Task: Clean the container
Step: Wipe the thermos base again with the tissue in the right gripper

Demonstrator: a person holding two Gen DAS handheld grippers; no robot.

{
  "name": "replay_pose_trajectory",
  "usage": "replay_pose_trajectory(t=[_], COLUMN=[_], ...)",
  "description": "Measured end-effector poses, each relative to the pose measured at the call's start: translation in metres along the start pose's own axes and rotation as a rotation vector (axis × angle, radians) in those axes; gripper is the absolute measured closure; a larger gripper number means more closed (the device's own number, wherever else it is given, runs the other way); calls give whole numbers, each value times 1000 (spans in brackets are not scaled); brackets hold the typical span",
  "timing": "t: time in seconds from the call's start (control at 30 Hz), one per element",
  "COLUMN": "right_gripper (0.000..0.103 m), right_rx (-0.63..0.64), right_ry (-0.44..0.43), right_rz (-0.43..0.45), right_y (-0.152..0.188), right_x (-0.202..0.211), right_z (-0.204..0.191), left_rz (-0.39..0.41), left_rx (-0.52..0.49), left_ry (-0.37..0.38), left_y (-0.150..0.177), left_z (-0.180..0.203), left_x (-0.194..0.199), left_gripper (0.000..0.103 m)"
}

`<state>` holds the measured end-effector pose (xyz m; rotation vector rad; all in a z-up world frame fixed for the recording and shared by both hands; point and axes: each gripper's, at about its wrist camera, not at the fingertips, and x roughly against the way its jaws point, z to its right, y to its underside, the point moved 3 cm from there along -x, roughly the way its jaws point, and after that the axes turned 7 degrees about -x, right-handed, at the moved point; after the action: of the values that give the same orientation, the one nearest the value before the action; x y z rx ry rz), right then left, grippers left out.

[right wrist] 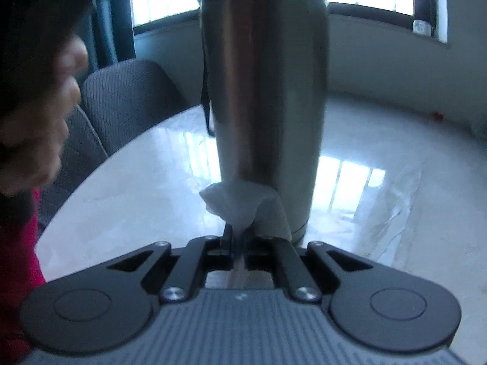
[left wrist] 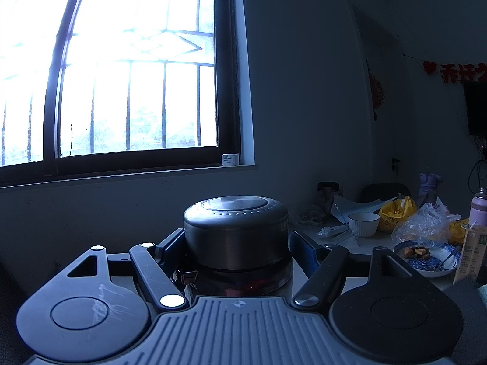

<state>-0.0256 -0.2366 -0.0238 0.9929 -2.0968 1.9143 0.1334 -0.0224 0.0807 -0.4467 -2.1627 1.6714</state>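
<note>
Steel fills both views: a tall cylindrical stainless-steel flask [right wrist: 264,97] with a dark round lid [left wrist: 236,213] stands upright above the glossy pale marble table [right wrist: 395,182], gripped just under the lid between the two fingers of the left gripper [left wrist: 237,252]. The right gripper [right wrist: 239,234] is clenched on a crumpled white tissue [right wrist: 234,203], which presses against the flask's lower wall. Behind the table stands a grey fabric chair [right wrist: 127,97], and a barred window [left wrist: 127,76] glares white.
</note>
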Motion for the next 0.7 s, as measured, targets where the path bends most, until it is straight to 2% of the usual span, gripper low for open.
replay_pose_trajectory(t=[0.23,0.5,0.7], right_gripper=[99,99,99], right_rx=[12,31,35], right_ry=[-9,-16,-18], right_rz=[155,289,295], right_y=[-33,-56,-57], right_x=[47,79,77], right_z=[-4,-8,0], left_rz=[-1,-1,-1], left_rx=[0,1,3], left_ry=[-3,-4,-3], left_y=[-1,-1,-1], left_z=[-1,-2,-3], left_x=[-2,-3,-2], left_gripper=[28,28,28])
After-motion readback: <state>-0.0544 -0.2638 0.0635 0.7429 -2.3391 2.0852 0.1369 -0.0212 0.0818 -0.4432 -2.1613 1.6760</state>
